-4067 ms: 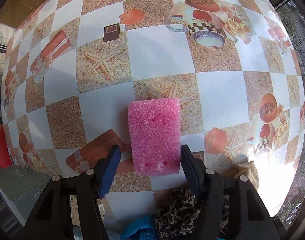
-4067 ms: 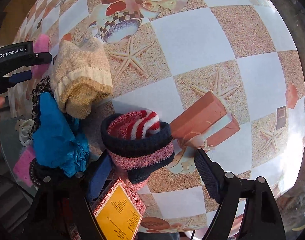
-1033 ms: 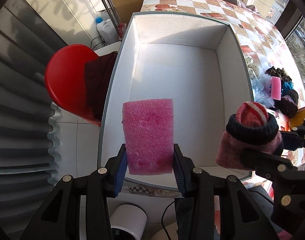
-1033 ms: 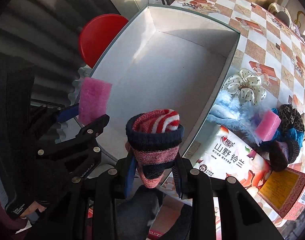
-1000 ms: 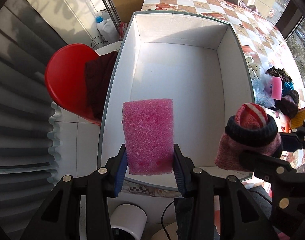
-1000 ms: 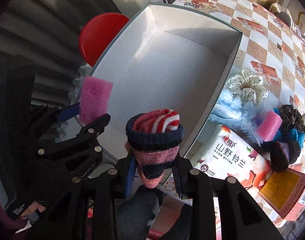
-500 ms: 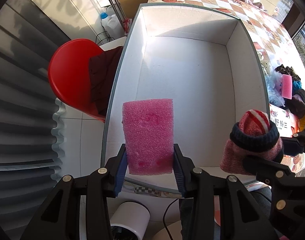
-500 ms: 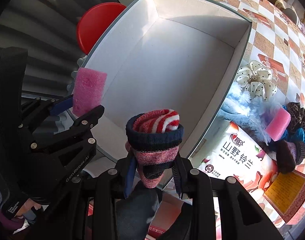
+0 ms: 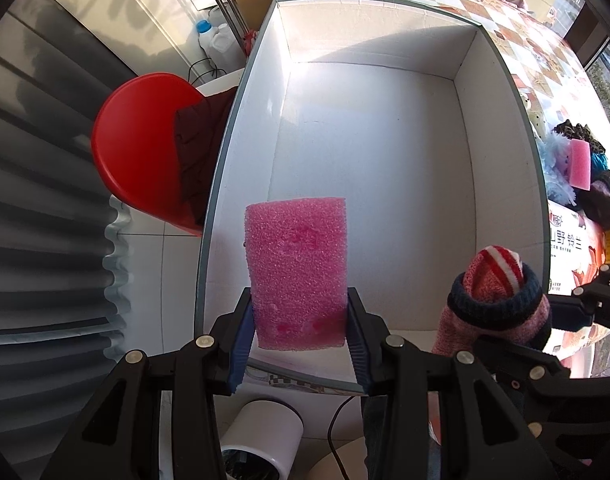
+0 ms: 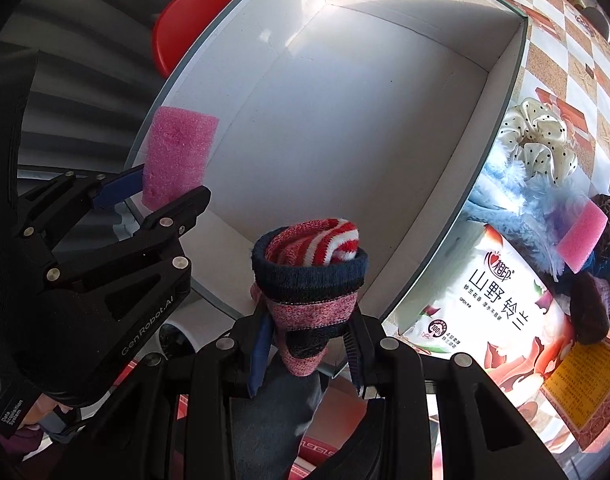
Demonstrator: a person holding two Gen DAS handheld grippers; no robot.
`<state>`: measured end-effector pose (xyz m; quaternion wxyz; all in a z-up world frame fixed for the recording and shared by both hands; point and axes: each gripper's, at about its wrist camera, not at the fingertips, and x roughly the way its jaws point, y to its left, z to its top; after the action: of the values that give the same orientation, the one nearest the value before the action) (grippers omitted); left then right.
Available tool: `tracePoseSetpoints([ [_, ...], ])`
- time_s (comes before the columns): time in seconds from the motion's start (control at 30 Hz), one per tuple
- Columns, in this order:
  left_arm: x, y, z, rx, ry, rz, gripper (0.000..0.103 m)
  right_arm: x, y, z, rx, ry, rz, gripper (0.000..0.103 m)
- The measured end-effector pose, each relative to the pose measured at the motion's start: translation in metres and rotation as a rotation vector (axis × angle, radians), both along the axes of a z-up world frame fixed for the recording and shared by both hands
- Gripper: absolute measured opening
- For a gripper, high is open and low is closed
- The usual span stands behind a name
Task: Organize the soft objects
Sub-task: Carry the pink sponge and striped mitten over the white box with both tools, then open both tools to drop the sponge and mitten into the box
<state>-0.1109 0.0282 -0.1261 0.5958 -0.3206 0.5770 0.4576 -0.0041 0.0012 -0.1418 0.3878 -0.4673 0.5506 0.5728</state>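
Both grippers loaded, held over the open white box (image 9: 501, 184).

Left gripper (image 9: 299, 338) pinched the pink foam block (image 9: 299, 264); right gripper (image 10: 307, 346) clamped the rolled knit sock (image 10: 311, 270). Four seconds earlier both items lay on the table (image 10: 553, 64), jaws wide around them. Over the last second the box filled more of both views.
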Motion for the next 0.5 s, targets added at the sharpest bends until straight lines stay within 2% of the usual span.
tracePoseSetpoints([
  [0.27, -0.003, -0.003, -0.002, -0.01, 0.0, -0.006, 0.046, -0.002, 0.0, -0.004, -0.024, 0.026, 0.019, 0.034],
  [0.5, -0.003, -0.003, 0.004, 0.012, -0.019, -0.008, 0.046, 0.003, 0.013, 0.02, 0.087, -0.016, -0.009, 0.034],
])
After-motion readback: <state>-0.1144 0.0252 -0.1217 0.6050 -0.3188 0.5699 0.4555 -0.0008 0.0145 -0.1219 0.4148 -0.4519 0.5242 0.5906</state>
